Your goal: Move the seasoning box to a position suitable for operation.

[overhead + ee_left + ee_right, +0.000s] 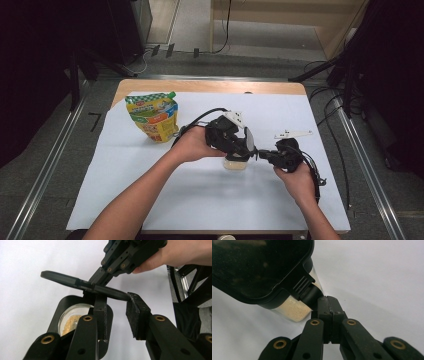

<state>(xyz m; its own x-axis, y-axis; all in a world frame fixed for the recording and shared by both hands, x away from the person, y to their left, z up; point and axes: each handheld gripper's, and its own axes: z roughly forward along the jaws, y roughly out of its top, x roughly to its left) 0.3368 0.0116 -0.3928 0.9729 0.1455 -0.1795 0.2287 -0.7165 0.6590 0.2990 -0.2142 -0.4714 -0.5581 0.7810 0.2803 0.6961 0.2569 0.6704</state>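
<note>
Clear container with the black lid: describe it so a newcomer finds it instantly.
On the white-covered table, look just right of centre, where the two hand-held grippers meet. There sits a small clear plastic container holding pale yellowish powder, with a black hinged lid raised over it. The colourful yellow-green pouch, its nearest neighbour, stands apart at the left.

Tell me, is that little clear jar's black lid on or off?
Half off. In the left gripper view the black lid stands lifted and tilted above the jar, whose mouth shows yellowish powder; whether it is hinged, I cannot tell.
</note>
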